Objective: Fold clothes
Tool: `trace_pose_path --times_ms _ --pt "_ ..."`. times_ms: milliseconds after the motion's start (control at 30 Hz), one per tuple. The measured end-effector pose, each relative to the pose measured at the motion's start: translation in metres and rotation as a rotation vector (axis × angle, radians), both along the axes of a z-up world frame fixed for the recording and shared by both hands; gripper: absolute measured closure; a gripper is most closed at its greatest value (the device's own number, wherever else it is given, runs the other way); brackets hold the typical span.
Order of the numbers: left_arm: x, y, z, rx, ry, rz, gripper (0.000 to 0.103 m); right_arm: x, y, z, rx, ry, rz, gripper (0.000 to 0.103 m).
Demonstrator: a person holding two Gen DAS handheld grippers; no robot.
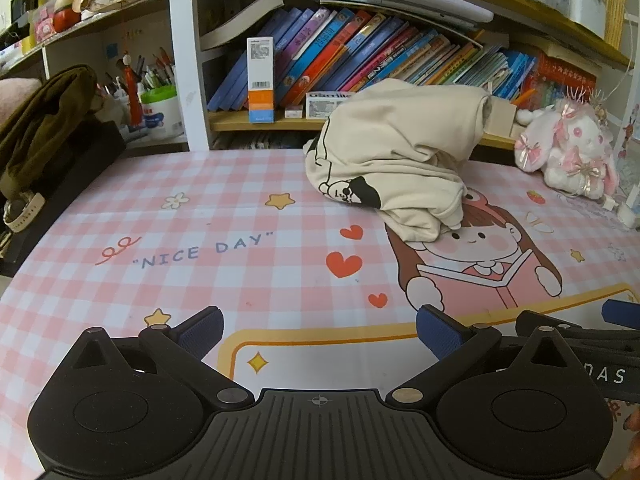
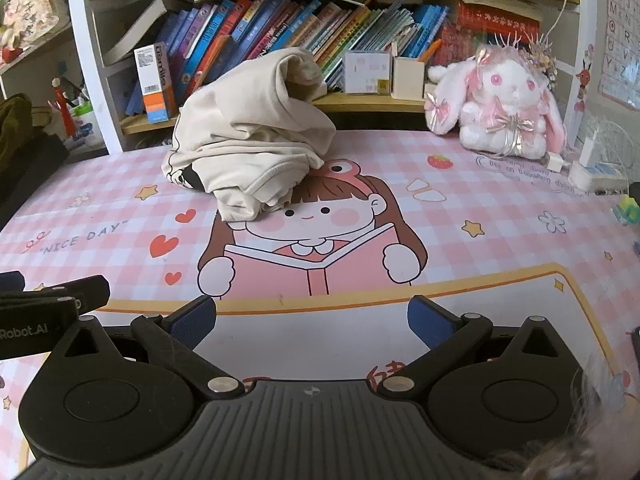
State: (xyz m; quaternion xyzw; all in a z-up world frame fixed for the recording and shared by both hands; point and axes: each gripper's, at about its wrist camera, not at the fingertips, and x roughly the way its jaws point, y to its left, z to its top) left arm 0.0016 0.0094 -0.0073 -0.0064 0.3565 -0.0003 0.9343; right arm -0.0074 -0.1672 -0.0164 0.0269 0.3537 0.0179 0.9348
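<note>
Nearest the cameras, the left tool and the right tool hover low over the near edge of the worktop, each with its blue-padded fingers spread wide and nothing between them. The two sit side by side, the right tool's arm showing at the right edge of the left view. Beyond both lies the printed cartoon girl reading a book on the pink checked mat. Past her head, well apart from either tool, the cream garment sits in a crumpled heap, its lower edge covering the top of her head. Behind the garment stands the bookshelf; right of the garment sits a white plush rabbit.
</note>
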Motion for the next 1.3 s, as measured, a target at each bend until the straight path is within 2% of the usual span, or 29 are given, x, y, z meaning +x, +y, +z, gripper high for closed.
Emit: trace_pose_path --times_ms 333,600,800,900,1067,1133,1300 --pt "0.014 0.002 -0.007 -0.043 0.001 -0.039 0.001 0.013 -0.01 -0.005 0.069 0.029 0.018 0.0" --pt "0.043 -0.018 -0.017 0.045 -0.034 -0.157 0.001 0.034 -0.03 -0.003 0.151 0.053 0.015 0.0" --pt "0.07 -0.047 -0.026 0.115 -0.047 -0.282 0.013 0.048 -0.05 -0.004 0.248 0.073 -0.035 0.0" --pt "0.084 -0.063 -0.029 0.155 -0.061 -0.339 0.014 0.054 -0.061 -0.004 0.305 0.1 -0.071 0.0" --pt "0.109 -0.082 -0.032 0.197 -0.106 -0.396 0.014 0.057 -0.07 -0.001 0.288 0.1 -0.14 0.0" --pt "0.119 -0.09 -0.034 0.224 -0.12 -0.411 0.014 0.058 -0.074 -0.001 0.315 0.105 -0.14 0.0" --pt "0.137 -0.1 -0.041 0.267 -0.123 -0.421 0.024 0.055 -0.079 -0.003 0.393 0.125 -0.139 0.0"
